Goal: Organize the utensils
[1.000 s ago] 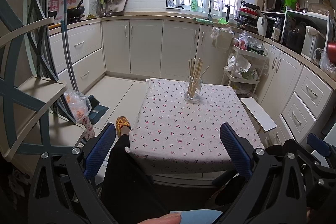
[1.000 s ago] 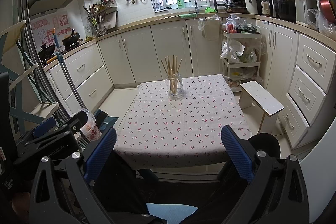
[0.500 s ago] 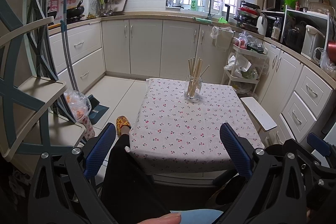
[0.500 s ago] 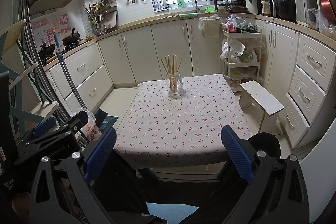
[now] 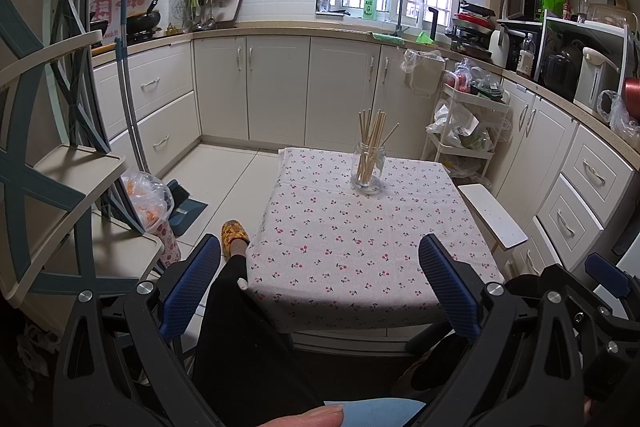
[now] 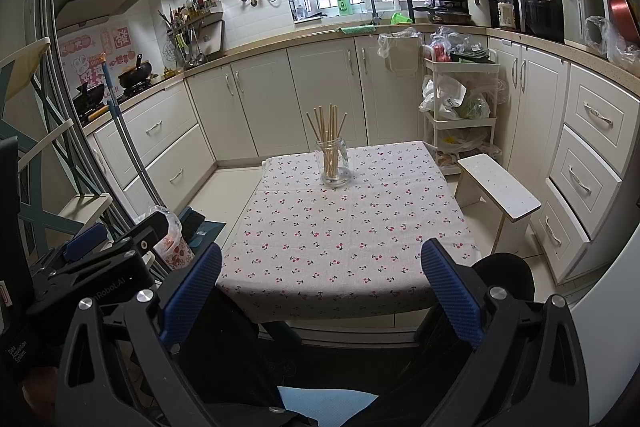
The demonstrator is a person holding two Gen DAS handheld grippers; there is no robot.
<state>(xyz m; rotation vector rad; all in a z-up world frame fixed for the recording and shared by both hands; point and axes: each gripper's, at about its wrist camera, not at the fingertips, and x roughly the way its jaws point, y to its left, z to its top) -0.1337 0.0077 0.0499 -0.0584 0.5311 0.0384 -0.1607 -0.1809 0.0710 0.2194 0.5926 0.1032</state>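
Note:
A clear glass jar (image 5: 368, 169) holding several wooden chopsticks (image 5: 373, 135) stands upright at the far side of the table with the cherry-print cloth (image 5: 352, 247). It also shows in the right wrist view (image 6: 333, 163). My left gripper (image 5: 320, 279) is open and empty, held back before the table's near edge. My right gripper (image 6: 322, 281) is open and empty, also behind the near edge. The left gripper's body (image 6: 92, 263) shows at the left of the right wrist view.
A white stool (image 6: 498, 189) stands right of the table. A white trolley (image 6: 460, 107) with bags is behind it. Cabinets run along the back and right. A shelf rack (image 5: 60, 187), a mop and a dustpan are at left. My leg (image 5: 236, 307) lies below the table's left corner.

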